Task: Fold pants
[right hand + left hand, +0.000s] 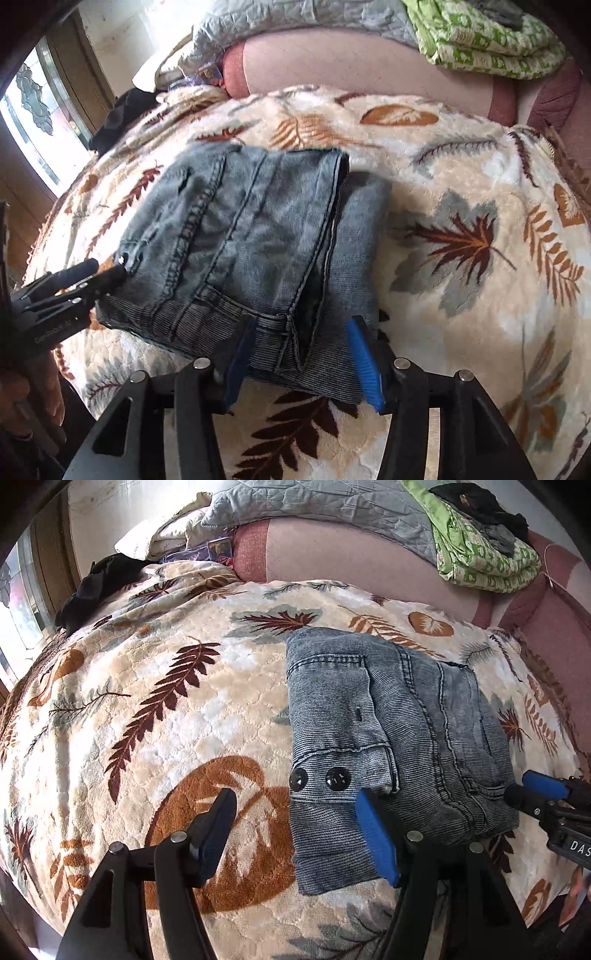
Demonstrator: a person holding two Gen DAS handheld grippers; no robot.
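Note:
Faded blue denim pants point(391, 723) lie folded into a compact rectangle on a leaf-patterned blanket point(166, 716), two black buttons at the near left edge. My left gripper point(295, 827) is open, hovering over the near left corner, its right finger above the denim, its left finger above the blanket. My right gripper point(301, 354) is open, its jaws straddling the near edge of the pants point(251, 240) without gripping. The right gripper also shows in the left wrist view point(532, 790) at the pants' right corner. The left gripper shows in the right wrist view point(96, 273), at the left corner.
The blanket point(461, 192) covers a bed. Behind it lie a pink bolster point(332, 550), a grey quilt point(314, 502), a green patterned cloth point(480, 550) with dark clothes on top, and a black garment point(96, 587) at the far left. A window point(33, 110) is on the left.

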